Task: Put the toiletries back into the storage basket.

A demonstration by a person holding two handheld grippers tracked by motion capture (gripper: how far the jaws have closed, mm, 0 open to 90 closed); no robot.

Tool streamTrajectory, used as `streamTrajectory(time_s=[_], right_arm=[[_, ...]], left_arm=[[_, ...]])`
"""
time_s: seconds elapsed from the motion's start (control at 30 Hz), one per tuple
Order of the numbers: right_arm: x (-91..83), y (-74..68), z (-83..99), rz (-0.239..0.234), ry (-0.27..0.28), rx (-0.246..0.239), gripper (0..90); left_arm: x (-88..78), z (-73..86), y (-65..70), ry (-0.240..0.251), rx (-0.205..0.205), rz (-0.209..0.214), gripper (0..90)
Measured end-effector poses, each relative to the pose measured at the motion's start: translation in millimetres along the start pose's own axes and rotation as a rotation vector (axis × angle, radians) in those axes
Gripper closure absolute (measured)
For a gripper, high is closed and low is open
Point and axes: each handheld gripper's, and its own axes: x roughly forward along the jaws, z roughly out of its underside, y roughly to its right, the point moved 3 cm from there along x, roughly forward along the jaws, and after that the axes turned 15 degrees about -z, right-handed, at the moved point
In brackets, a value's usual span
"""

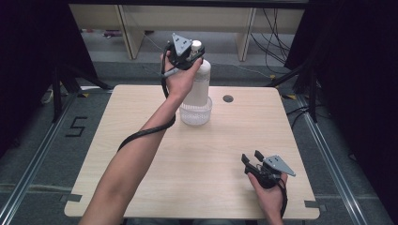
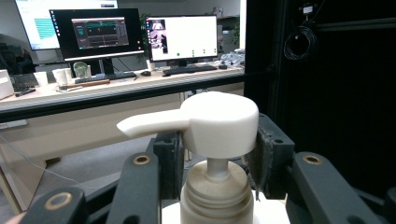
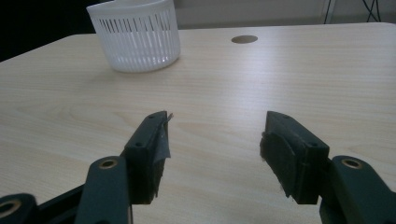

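1. the left gripper (image 1: 187, 55) was clamped on the neck of a tall white plastic pump bottle (image 1: 197, 84), its black jaws flanking the neck just under the white pump head (image 2: 219, 123).
2. the bottle stood at about twelve o'clock on the pale wooden table (image 1: 197, 178), its base inside or just above a small white slotted plastic basket (image 1: 195, 112); i could not tell whether it was seated or hanging.
3. the right gripper (image 1: 252, 161) rested at about five o'clock, jaws spread wide with nothing between them, well apart from the basket (image 3: 135, 39).
4. progress, as i judged it: the bottle was gripped and over the basket; letting go or lifting it clear was left.
5. the bottle's long axis ran upright; in the left gripper view the spout pointed toward nine o'clock.
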Motion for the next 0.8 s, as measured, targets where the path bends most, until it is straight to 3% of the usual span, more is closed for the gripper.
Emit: streamTrajectory(time_s=[0.37, 0.43, 0.6, 0.77, 0.8], right_arm=[[-1.4, 1.3, -0.3, 0.005, -0.005, -0.016, 41.5], [-1.2, 0.2, -0.1, -0.004, -0.005, 0.002, 41.5], [-0.9, 1.2, -0.3, 0.001, -0.003, -0.014, 41.5], [-1.3, 0.0, -0.1, -0.008, -0.005, 0.004, 41.4], [-1.6, 1.4, -0.3, 0.000, -0.004, -0.017, 41.4]], left_arm=[[4.3, 5.5, -0.1, -0.010, 0.003, 0.000, 59.1], [5.1, 6.5, 0.2, -0.011, 0.003, -0.002, 59.1], [5.9, 8.7, 1.4, -0.014, 0.006, 0.003, 59.1], [7.7, 11.8, 0.6, -0.018, 0.001, 0.005, 59.1], [8.2, 12.5, 0.5, -0.019, 0.000, 0.004, 59.1]])
